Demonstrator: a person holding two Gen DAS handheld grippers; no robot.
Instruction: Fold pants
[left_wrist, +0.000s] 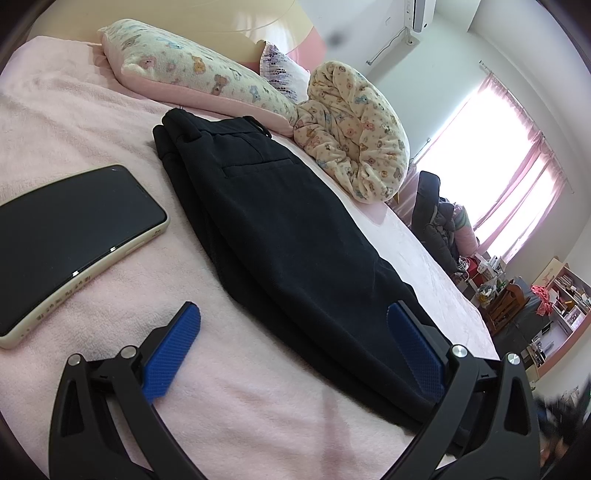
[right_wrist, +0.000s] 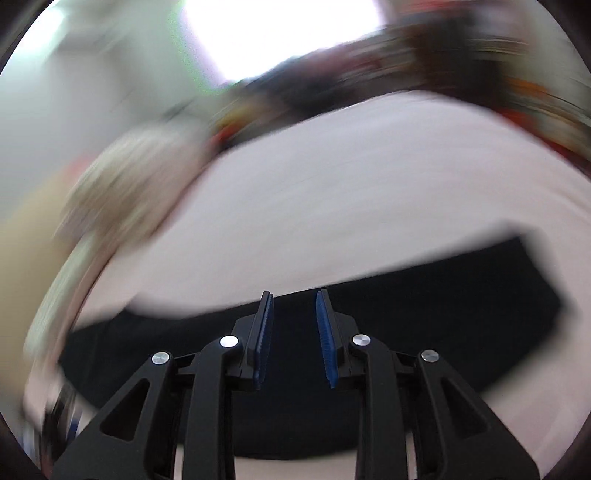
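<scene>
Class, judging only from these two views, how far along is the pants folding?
Done: the black pants lie folded lengthwise on the pink blanket. In hand: nothing; left tongs and right tongs are open over them. Left: folding them shorter.

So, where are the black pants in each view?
Left wrist: the pants run from upper centre down to lower right, beside the phone.
Right wrist: the pants, blurred, form a dark band across the lower half, behind the fingers.
Shared landmark: the pink blanket under them.
</scene>
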